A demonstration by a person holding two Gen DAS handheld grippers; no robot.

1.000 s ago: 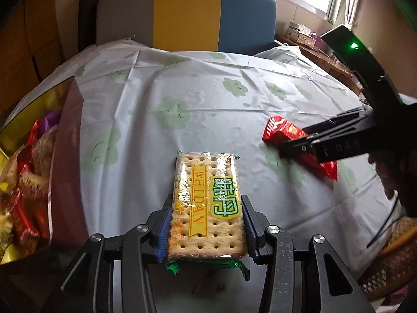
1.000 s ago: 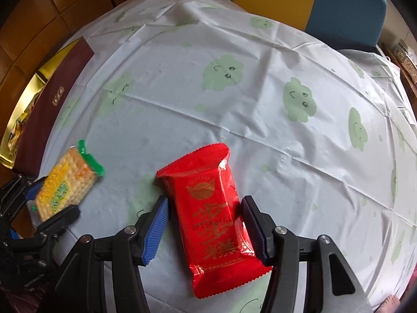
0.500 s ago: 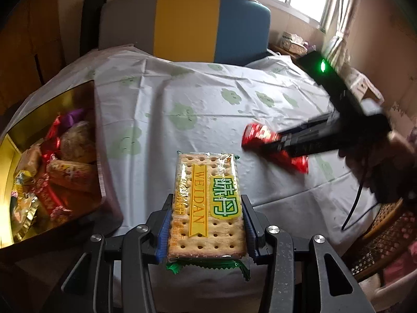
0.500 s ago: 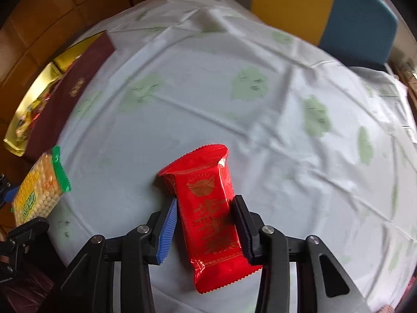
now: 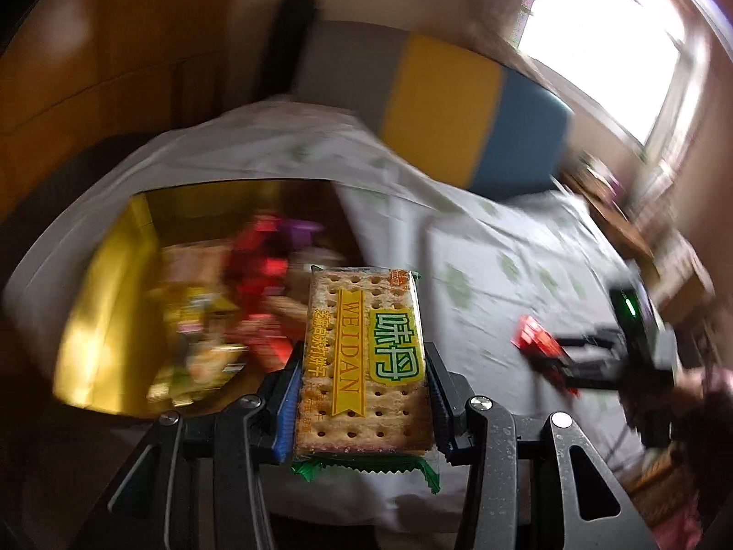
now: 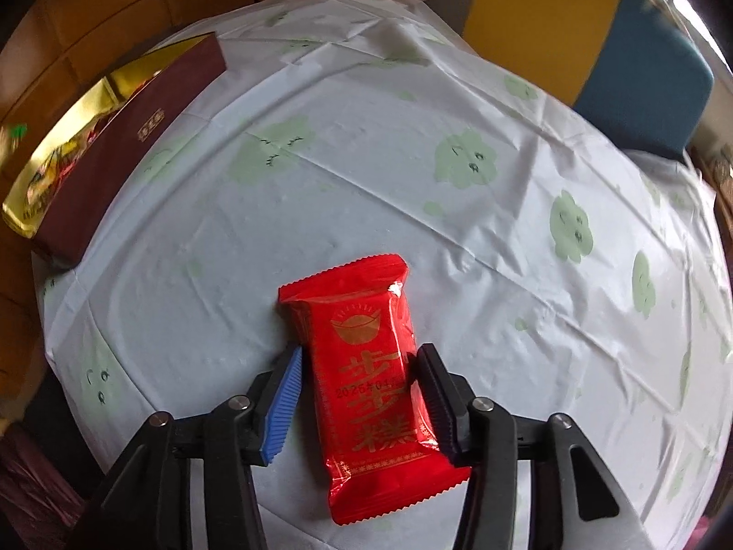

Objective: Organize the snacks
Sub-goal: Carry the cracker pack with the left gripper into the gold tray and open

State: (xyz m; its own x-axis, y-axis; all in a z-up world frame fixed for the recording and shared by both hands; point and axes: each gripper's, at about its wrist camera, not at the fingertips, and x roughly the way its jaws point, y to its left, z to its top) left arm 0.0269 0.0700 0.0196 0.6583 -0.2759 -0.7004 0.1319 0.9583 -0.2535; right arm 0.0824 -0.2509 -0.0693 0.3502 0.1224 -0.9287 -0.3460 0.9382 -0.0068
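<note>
My left gripper (image 5: pixel 362 366) is shut on a cracker pack (image 5: pixel 362 357) with a yellow and green label, held in the air beside the gold snack box (image 5: pixel 110 275), which holds several wrapped snacks. My right gripper (image 6: pixel 359 366) has closed on the red snack packet (image 6: pixel 371 357), which lies on the tablecloth (image 6: pixel 412 183); both pads touch its sides. The red packet (image 5: pixel 540 343) and the right gripper (image 5: pixel 595 357) also show at the right of the left wrist view. The box (image 6: pixel 114 137), maroon outside, sits at the table's left edge in the right wrist view.
A chair (image 5: pixel 435 105) with grey, yellow and blue panels stands behind the table. A window (image 5: pixel 609 46) is at the upper right. Wooden panelling (image 6: pixel 91 9) is behind the box. The left wrist view is motion-blurred.
My left gripper has swung left and up with the cracker pack, bringing the open box ahead of it. My right gripper has closed from open onto the red packet.
</note>
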